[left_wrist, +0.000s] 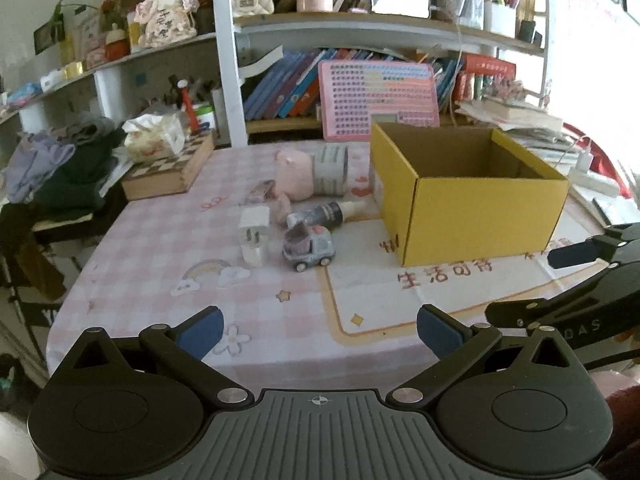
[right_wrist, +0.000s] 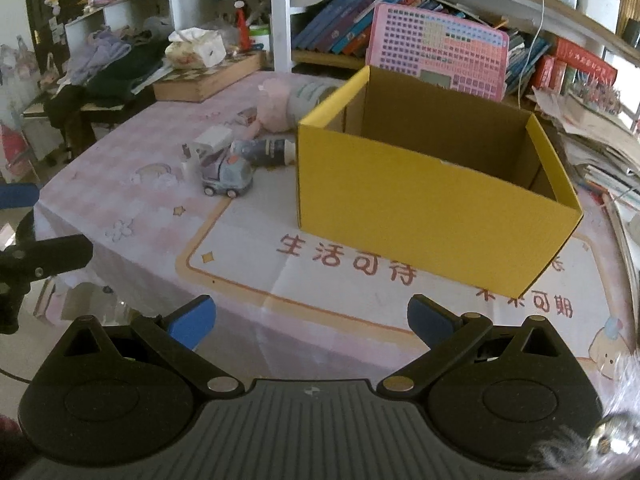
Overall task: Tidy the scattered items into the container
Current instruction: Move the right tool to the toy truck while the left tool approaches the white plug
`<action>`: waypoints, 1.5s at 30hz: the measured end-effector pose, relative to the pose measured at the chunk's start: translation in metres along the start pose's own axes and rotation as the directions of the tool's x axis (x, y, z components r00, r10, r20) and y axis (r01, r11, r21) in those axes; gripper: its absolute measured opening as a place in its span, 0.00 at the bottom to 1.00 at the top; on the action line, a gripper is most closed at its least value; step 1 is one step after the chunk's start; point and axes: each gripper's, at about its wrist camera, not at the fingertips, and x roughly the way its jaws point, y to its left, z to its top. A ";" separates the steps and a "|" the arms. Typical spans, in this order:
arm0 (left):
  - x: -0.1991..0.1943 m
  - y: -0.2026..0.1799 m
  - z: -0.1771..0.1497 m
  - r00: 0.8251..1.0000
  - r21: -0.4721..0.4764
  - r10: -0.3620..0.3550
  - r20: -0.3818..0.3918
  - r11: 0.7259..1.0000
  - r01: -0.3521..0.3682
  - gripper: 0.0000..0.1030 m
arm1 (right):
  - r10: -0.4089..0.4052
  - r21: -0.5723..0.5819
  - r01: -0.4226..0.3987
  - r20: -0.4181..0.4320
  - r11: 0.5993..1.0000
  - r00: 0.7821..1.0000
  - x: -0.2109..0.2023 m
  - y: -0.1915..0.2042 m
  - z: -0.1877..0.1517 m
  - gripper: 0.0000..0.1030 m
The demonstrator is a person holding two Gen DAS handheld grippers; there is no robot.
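Observation:
An open yellow cardboard box stands on the pink checked tablecloth, and what I see of its inside is bare. Left of it lie a grey toy truck, a white charger plug, a small bottle on its side, a pink cylinder and a grey tape roll. My left gripper hovers open near the table's front edge, well short of the toys. My right gripper is open in front of the box, holding nothing.
A wooden checkered box with a tissue pack sits at the back left, beside a pile of clothes. Bookshelves and a pink board stand behind the table. Stacked papers crowd the right side.

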 end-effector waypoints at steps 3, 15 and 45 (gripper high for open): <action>0.003 -0.005 -0.002 0.999 -0.015 0.030 -0.042 0.999 -0.031 1.00 | 0.011 -0.001 -0.011 -0.006 1.000 1.000 -0.001 -0.006 -0.005 1.00; 0.003 -0.011 -0.021 0.991 -0.060 0.059 -0.117 0.996 -0.066 1.00 | 0.106 -0.073 -0.108 -0.022 0.992 0.994 -0.005 -0.003 -0.022 0.94; 0.097 0.103 0.050 0.994 0.082 -0.053 -0.096 0.995 0.061 0.99 | 0.179 -0.128 -0.170 0.062 0.977 0.982 0.078 0.086 0.074 0.50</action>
